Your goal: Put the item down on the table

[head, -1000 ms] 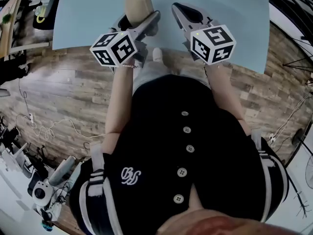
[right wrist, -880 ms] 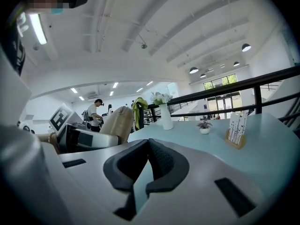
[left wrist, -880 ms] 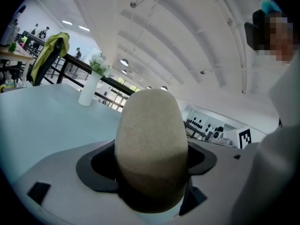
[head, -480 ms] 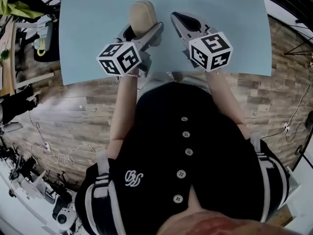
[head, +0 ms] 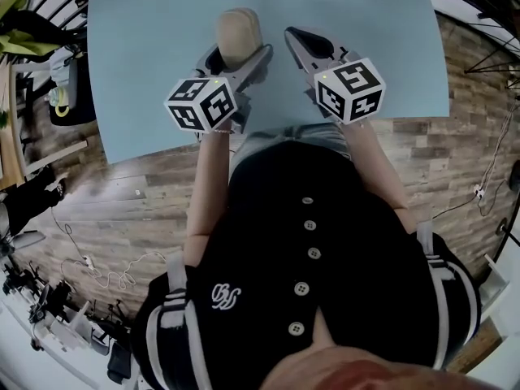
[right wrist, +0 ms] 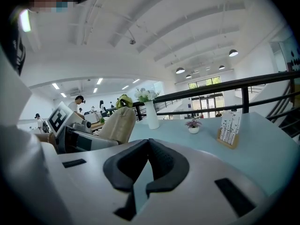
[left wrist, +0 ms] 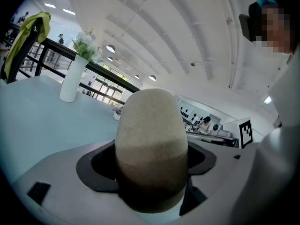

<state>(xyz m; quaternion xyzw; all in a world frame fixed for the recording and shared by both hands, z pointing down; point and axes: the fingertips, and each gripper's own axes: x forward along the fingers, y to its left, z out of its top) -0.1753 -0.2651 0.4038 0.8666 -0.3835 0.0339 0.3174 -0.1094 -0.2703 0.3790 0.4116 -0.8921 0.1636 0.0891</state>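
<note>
Held item: a beige, matte, egg-shaped oblong block (head: pixel 238 35), clamped in the left tool (head: pixel 236 55) over the light blue tabletop (head: pixel 146 63).
Long axis: it runs along the left tool's jaws. The rounded end points away from the person, across the tabletop.
Grip: the dark pads press the block's lower, shaded part from both sides, and the upper part juts well past the jaw tips.
Contact with tabletop: no view shows whether the block touches it.
Right tool (head: pixel 302 42): clenched, its pads meeting at the tips with nothing between them. It sits beside the left tool, apart from it.
Head view only: both marker cubes, the person's forearms and black buttoned top, and wood-plank floor (head: pixel 122 193) around the tabletop.
Left gripper view only: the block's grainy surface up close, and a yellow-green cloth (left wrist: pixel 28 34) hung on a black railing.
Right gripper view only: the block seen from the side, tilted upward, and a small potted plant (right wrist: pixel 193 125) and a card stand (right wrist: pixel 229 131) on the tabletop.
Both gripper views: a tall white vase of flowers (right wrist: pixel 151 113).
</note>
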